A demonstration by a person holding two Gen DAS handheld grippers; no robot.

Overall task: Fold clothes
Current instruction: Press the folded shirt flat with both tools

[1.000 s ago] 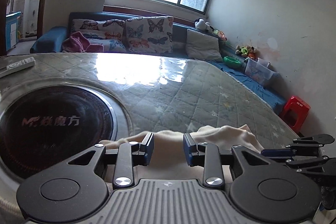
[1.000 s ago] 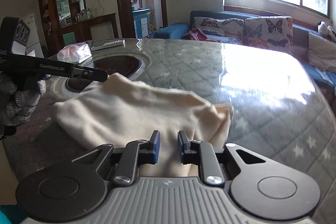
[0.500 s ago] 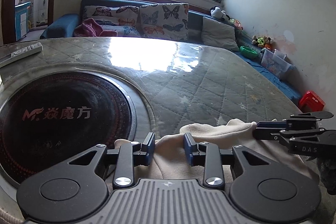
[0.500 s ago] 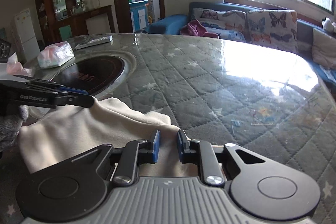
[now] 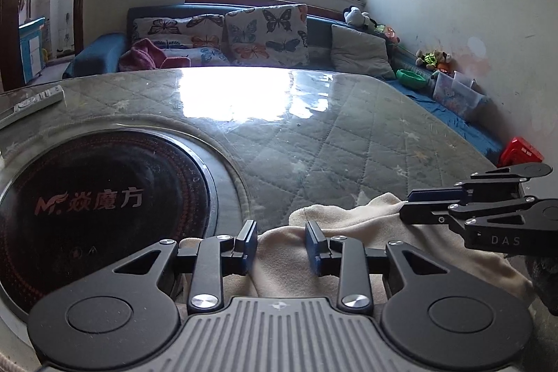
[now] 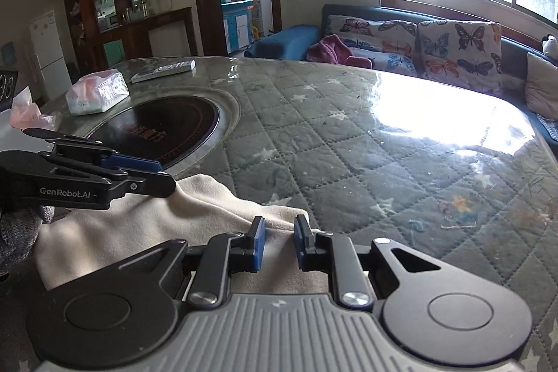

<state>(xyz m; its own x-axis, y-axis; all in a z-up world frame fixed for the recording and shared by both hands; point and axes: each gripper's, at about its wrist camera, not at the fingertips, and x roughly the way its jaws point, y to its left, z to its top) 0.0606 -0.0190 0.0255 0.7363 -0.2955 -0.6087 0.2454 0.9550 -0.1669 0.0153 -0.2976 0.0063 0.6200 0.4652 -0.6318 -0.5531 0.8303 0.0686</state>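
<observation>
A cream garment [image 5: 352, 232] lies bunched on the near edge of the quilted table [image 5: 331, 145]. It also shows in the right wrist view [image 6: 146, 232]. My left gripper [image 5: 281, 243] is open, with cloth lying between and under its fingers. My right gripper [image 6: 278, 241] is open over the garment's right end, its fingers apart with cloth below them. In the left wrist view the right gripper [image 5: 411, 206] reaches in from the right above the cloth. In the right wrist view the left gripper [image 6: 164, 176] reaches in from the left.
A round black induction cooktop [image 5: 87, 204] is set into the table on the left. A remote control [image 5: 38, 98] and a tissue pack [image 6: 97, 91] lie at the far left. A sofa with butterfly cushions [image 5: 265, 33] stands behind. A red stool [image 5: 519, 150] is on the right.
The garment has come down from a raised hold onto the table's near edge. Both grippers have lowered with it, and the right gripper's fingers have spread slightly.
</observation>
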